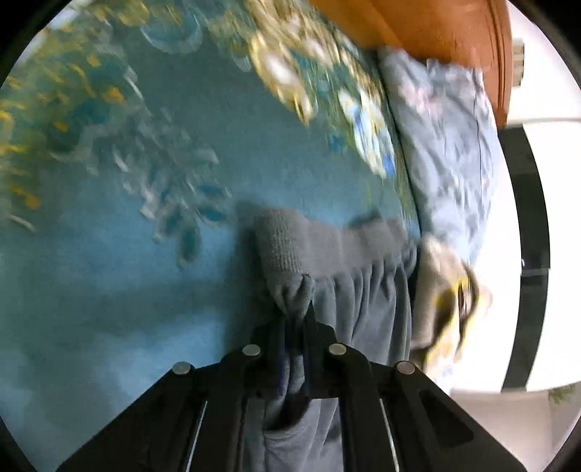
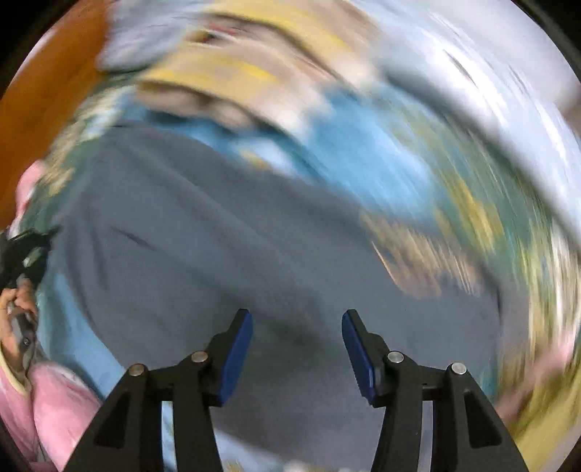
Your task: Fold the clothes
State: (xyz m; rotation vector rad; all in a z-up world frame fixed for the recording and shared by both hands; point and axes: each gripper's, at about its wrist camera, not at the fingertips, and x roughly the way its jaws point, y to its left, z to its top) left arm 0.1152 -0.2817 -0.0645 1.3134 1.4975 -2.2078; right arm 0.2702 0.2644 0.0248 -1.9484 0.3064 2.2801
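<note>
The grey pants (image 1: 348, 283) lie on the blue floral bedspread (image 1: 145, 236), and your left gripper (image 1: 296, 323) has its fingers pinched tight on a bunched fold just below the ribbed waistband (image 1: 287, 243). In the blurred right wrist view the same grey cloth (image 2: 218, 247) spreads beneath your right gripper (image 2: 297, 348), whose blue-padded fingers (image 2: 236, 359) stand wide apart, holding nothing. A pale patterned pillow (image 1: 446, 145) rests beside the wooden headboard (image 1: 435, 29).

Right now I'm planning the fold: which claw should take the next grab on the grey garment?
Right. The right claw is open above the grey garment; the left claw is pinching its waistband.
</note>
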